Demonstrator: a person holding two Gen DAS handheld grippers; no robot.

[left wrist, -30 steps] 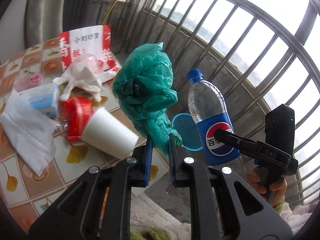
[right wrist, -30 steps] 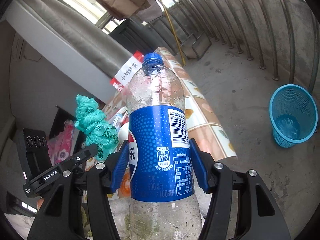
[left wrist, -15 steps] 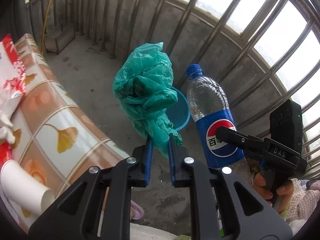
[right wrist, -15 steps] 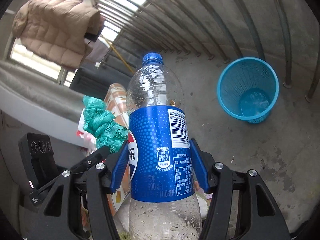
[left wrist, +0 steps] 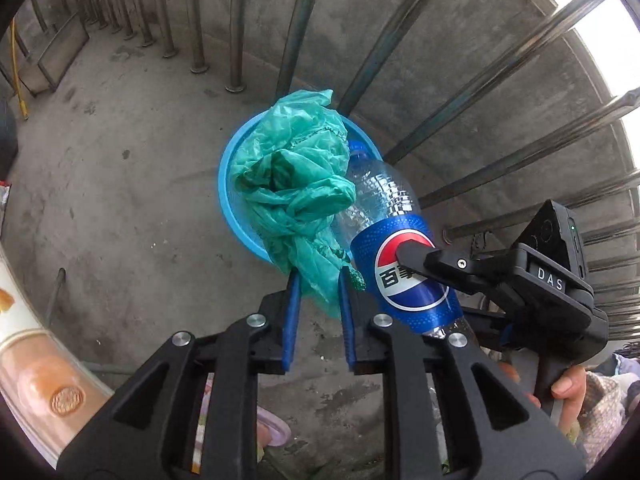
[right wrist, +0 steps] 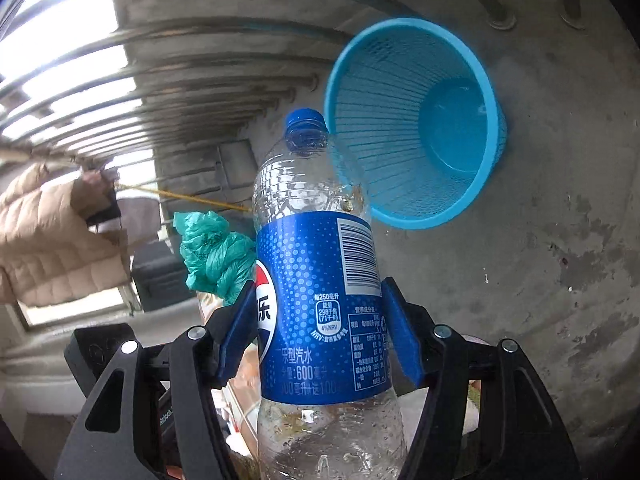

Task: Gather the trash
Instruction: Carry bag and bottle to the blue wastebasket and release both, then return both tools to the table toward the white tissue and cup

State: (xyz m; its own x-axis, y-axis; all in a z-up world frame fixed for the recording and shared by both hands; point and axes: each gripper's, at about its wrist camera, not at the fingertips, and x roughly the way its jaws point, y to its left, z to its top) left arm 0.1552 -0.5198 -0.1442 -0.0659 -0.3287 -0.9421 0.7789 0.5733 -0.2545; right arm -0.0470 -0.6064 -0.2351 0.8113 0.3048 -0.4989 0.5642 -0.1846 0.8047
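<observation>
- One crumpled green plastic bag (left wrist: pixel 292 196).
- One Pepsi bottle (right wrist: pixel 320 280) with blue cap.
- One blue mesh wastebasket (right wrist: pixel 420 120).
- Two handheld grippers: left gripper (left wrist: pixel 318 284), right gripper (right wrist: pixel 320 312).
- One tan padded jacket (right wrist: pixel 52 240).

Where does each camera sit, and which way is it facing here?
Left wrist: on the left claw, aimed steeply down at the bin; shows its claw around the bag, and the right hand.
Right wrist: on the right claw, aimed obliquely at the bin; shows its claw around the bottle.
Shared: bin, bag, bottle; both claws' jaws just opening.
</observation>
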